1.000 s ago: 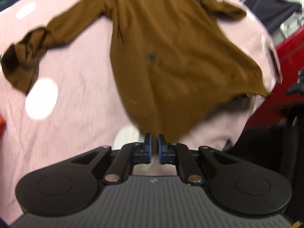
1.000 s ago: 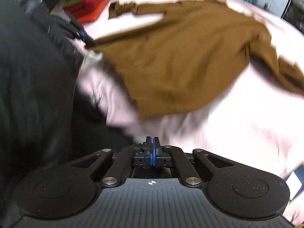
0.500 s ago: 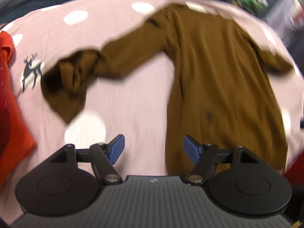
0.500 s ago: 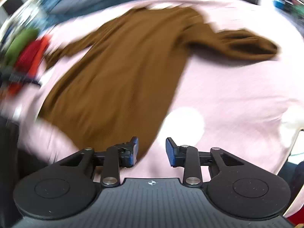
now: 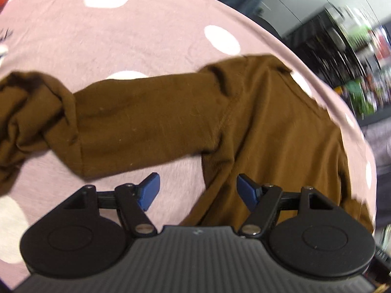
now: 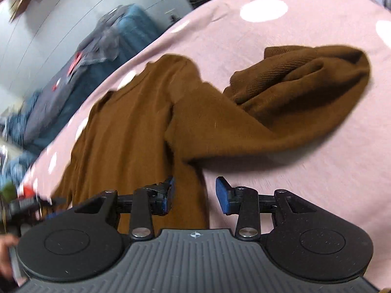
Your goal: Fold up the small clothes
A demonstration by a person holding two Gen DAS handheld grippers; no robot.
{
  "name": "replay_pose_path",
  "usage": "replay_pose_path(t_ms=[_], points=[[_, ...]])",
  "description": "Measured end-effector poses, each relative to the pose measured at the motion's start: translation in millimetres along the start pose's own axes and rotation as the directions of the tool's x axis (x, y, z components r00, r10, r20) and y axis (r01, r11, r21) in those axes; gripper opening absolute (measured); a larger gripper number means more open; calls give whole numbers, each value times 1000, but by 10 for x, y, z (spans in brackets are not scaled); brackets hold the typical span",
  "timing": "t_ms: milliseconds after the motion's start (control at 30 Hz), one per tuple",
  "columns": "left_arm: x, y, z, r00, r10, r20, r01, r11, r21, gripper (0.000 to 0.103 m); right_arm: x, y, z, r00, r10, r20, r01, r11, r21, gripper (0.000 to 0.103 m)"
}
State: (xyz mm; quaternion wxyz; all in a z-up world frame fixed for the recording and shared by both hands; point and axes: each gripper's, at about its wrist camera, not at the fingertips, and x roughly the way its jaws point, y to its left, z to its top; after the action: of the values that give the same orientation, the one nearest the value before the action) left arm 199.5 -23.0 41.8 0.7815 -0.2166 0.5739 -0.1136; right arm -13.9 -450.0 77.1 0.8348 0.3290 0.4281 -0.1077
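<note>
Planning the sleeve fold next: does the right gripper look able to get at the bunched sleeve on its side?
Probably yes. The right gripper, jaws opening and empty, sits just below the brown sweater's bunched sleeve, which lies uncovered on the pink spotted cloth.

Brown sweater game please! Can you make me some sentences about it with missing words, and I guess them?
1. The sweater is the colour ____.
2. It lies on a pink cloth with big ____ dots.
3. The end of each sleeve is ____, not flat.
4. The left gripper has its blue fingers ____, pinching nothing.

Missing words: brown; white; bunched up; apart
</note>
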Motion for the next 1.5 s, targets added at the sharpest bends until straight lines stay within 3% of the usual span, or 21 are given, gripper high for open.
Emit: replay_pose_path(t_ms=[133, 267, 333, 367, 400, 433, 467, 633, 767, 867, 933, 967, 1000, 1033, 1067, 1100, 1167, 1267, 1367, 1433, 1500], points=[[139, 139, 102, 998, -41, 43, 47, 985, -164, 75, 94, -159, 5, 995, 69, 73, -86, 962, 260, 91], [222, 115, 191, 995, -39, 90, 59, 969, -238, 75, 221, -121, 16, 994, 79, 71, -96, 955, 281, 89], [255, 90, 225, 993, -35, 111, 63, 963, -261, 71, 231, -98, 39, 994, 79, 77, -97, 958, 271, 75], [276, 78, 238, 992, -38, 122, 70, 958, -277, 55, 232, -115, 57, 994, 72, 80, -92, 958, 271, 55], [301, 73, 258, 991, -42, 124, 77, 953, -292, 43, 218, -126, 71, 994, 63, 86, -84, 959, 271, 25], [320, 72, 286, 992, -38, 117, 72, 950, -303, 21, 206, -132, 85, 994, 56, 89, -78, 961, 265, 17], [268, 125, 321, 992, -18, 123, 56, 950, -307, 10, 176, -128, 103, 995, 41, 95, -64, 965, 256, 13], [45, 221, 686, 964, 93, 249, -24, 964, -266, 9, -26, -114, 334, 979, -94, 180, 76, 992, 106, 8], [10, 304, 1083, 957, 167, 239, -120, 973, -199, 8, -96, -243, 458, 967, -163, 197, 168, 986, -9, 7], [-11, 357, 1266, 962, 192, 197, -165, 976, -141, 8, -44, -335, 491, 973, -158, 171, 165, 986, -26, 7], [-37, 331, 1307, 959, 203, 196, -183, 976, -116, 11, 5, -337, 496, 973, -163, 163, 168, 986, -19, 7], [-61, 309, 1298, 959, 198, 204, -179, 978, -107, 16, 7, -323, 492, 973, -166, 160, 171, 985, -18, 13], [-97, 288, 1269, 959, 188, 211, -169, 980, -105, 20, 14, -290, 495, 974, -164, 155, 169, 985, -22, 25], [-126, 271, 1225, 963, 173, 208, -153, 982, -108, 37, 17, -249, 494, 976, -160, 150, 165, 986, -23, 33], [-150, 250, 1169, 967, 156, 201, -136, 985, -110, 55, -13, -226, 476, 978, -148, 147, 152, 988, -21, 47], [-196, 232, 1071, 971, 139, 195, -119, 987, -110, 61, -40, -183, 463, 981, -130, 146, 134, 991, -17, 62], [-225, 148, 867, 979, 97, 181, -83, 993, -81, 69, -113, -117, 407, 985, -99, 144, 101, 995, 0, 82], [-229, -47, 506, 991, 73, 113, -78, 996, 39, 82, -259, -100, 311, 990, -60, 130, 56, 998, 33, 85], [-245, -319, 59, 994, 96, 53, -106, 966, 235, 86, -493, -89, 285, 983, -60, 172, 59, 998, 10, 76], [-246, -517, -233, 994, 108, 15, -106, 923, 370, 86, -670, -45, 343, 963, -104, 247, 128, 988, -83, 75], [-273, -692, -501, 995, 98, -12, -81, 882, 464, 86, -745, 12, 432, 931, -190, 311, 262, 942, -208, 75]])
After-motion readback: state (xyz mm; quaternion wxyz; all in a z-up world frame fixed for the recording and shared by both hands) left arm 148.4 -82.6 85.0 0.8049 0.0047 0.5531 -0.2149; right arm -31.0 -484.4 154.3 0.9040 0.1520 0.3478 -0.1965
